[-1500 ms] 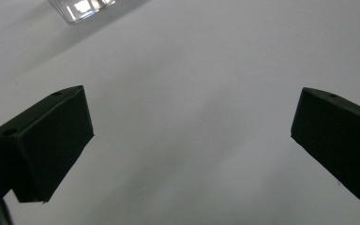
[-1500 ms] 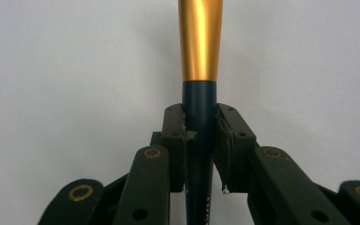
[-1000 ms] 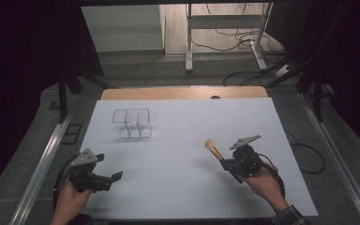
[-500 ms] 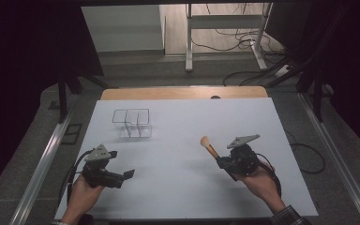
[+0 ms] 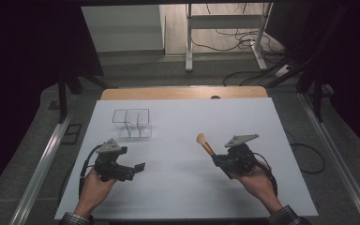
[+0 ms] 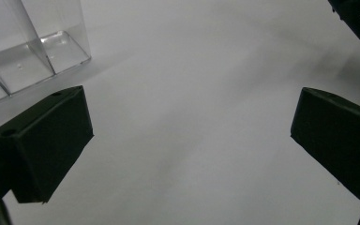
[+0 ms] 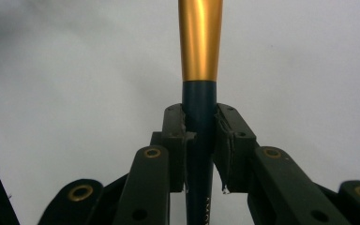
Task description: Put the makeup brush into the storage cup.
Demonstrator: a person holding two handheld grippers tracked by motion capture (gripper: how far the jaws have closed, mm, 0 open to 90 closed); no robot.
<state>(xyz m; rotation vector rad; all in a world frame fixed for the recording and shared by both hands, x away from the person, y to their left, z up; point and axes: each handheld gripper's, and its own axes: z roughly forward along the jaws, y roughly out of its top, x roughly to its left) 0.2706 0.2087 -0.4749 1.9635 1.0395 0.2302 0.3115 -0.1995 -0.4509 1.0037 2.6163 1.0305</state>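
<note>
We see a clear plastic two-compartment organiser box (image 5: pixel 131 123) standing upright on the left half of a white rectangular tabletop (image 5: pixel 183 140), well apart from everything else. Beyond the white surface, a light wooden board edge (image 5: pixel 168 93) shows. Farther back, a white metal frame stand (image 5: pixel 225 35) sits on the floor among black cables (image 5: pixel 243 75).

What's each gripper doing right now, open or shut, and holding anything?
Left gripper: open, jaws wide apart, nothing between them.
Right gripper: shut on the makeup brush, clamped on its dark handle.
</note>
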